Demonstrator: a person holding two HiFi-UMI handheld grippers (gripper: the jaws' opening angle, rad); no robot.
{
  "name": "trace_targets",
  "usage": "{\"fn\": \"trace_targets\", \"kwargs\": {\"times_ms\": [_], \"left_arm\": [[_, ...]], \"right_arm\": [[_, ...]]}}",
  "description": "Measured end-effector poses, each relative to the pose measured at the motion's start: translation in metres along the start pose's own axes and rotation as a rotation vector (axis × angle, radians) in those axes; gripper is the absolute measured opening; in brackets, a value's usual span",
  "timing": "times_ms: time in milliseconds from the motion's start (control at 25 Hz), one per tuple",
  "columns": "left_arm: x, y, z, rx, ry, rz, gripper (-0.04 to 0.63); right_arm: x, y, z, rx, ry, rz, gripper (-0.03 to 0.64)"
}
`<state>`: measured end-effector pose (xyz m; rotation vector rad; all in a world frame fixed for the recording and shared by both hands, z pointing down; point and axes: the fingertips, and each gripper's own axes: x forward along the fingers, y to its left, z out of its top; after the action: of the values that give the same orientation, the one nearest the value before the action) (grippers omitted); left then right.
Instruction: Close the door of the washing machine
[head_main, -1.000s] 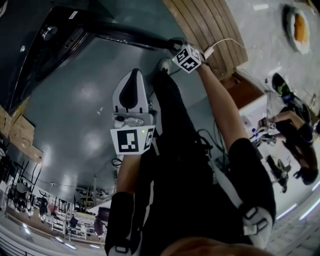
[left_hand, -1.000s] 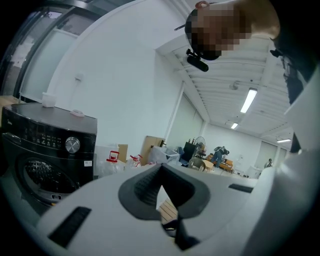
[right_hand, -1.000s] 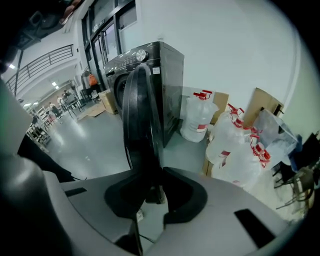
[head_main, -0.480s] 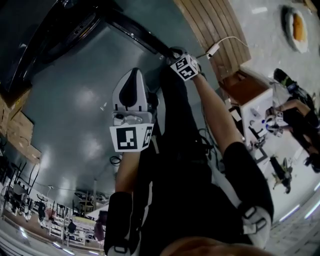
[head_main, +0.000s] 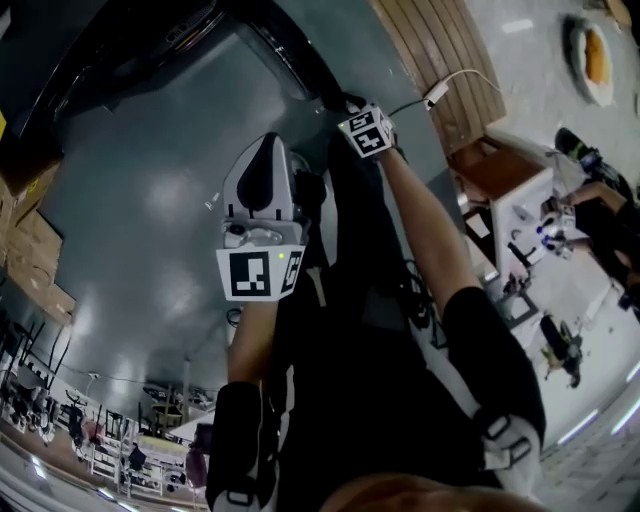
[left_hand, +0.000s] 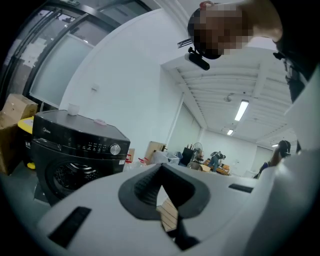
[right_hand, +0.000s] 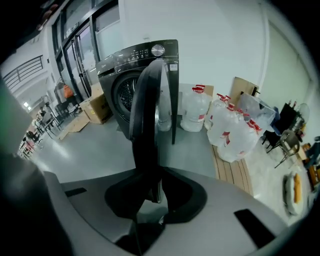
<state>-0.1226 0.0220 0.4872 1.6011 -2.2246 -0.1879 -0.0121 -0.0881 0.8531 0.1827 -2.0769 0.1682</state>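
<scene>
One washing machine (right_hand: 131, 57) stands ahead of the right claw (right_hand: 151, 172), drum mouth open. Its door (right_hand: 150, 110), edge-on and upright, reaches back into that claw, clenched on the rim. Left claw (left_hand: 161, 167), pinched empty, hangs clear.

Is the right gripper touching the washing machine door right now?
Touching. The right gripper view shows the right gripper with its jaws clamped on the edge of the open door.

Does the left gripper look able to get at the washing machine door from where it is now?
Probably yes. The left gripper is empty and sits near the door, whose edge the right gripper clamps. In the head view only bare floor shows between the left gripper and the door.
</scene>
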Motion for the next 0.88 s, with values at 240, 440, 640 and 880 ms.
{"fn": "trace_targets", "kwargs": {"times_ms": [240, 440, 640, 880], "left_arm": [[-0.025, 0.015, -0.001, -0.002, -0.03, 0.042, 0.005], [-0.043, 0.013, -0.008, 0.006, -0.041, 0.079, 0.005], [-0.06, -0.004, -0.024, 0.029, -0.056, 0.122, 0.005], [-0.085, -0.002, -0.047, 0.024, -0.074, 0.214, 0.005]], "right_arm": [[0.004, 0.027, 0.0, 0.025, -0.004, -0.002, 0.069], [0.005, 0.04, 0.003, 0.059, -0.006, -0.033, 0.067], [0.005, 0.045, 0.001, 0.069, -0.047, -0.04, 0.067], [0.006, 0.061, 0.008, 0.076, -0.081, -0.052, 0.067]]}}
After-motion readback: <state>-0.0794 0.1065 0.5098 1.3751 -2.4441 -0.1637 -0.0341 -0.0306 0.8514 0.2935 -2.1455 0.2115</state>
